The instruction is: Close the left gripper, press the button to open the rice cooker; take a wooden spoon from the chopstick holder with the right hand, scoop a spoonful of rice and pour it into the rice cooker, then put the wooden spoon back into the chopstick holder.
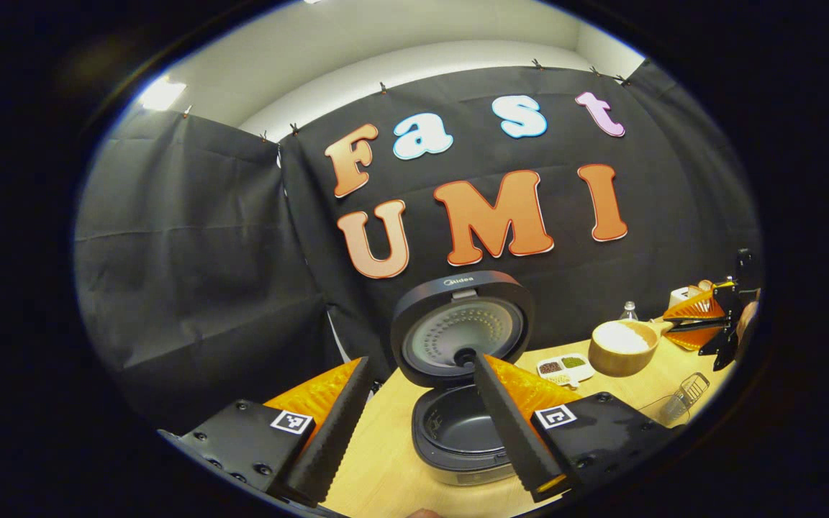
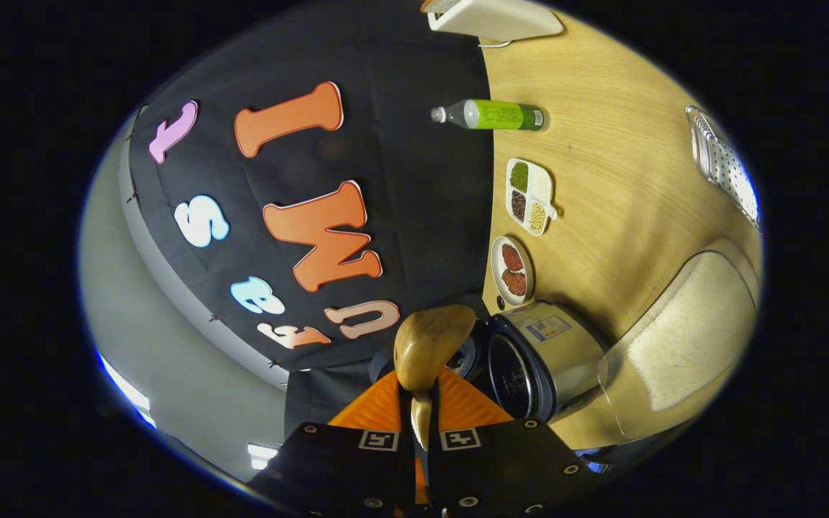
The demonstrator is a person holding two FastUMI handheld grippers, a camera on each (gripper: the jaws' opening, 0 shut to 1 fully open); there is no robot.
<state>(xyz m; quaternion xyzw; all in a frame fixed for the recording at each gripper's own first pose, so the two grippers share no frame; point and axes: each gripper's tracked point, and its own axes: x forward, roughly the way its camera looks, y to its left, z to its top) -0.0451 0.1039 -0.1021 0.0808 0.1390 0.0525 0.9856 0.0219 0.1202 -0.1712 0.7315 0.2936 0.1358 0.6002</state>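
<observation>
Staged kitchen booth, not a home: black cloth wall (image 1: 191, 288) clipped up under plain white room walls; wooden table (image 2: 616, 180) set with rice cooker (image 1: 461, 388), rice bowl (image 1: 623, 347), divided bean dish (image 2: 529, 196), bottle (image 2: 490, 115).

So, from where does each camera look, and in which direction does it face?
Left gripper view: rides the left gripper, level, facing the open rice cooker; its own spread fingers show below.
Right gripper view: rides the right gripper, rolled sideways, so the table stands upright; its fingers clamp the wooden spoon.
Shared: the rice cooker, the divided dish, the bottle.
</observation>
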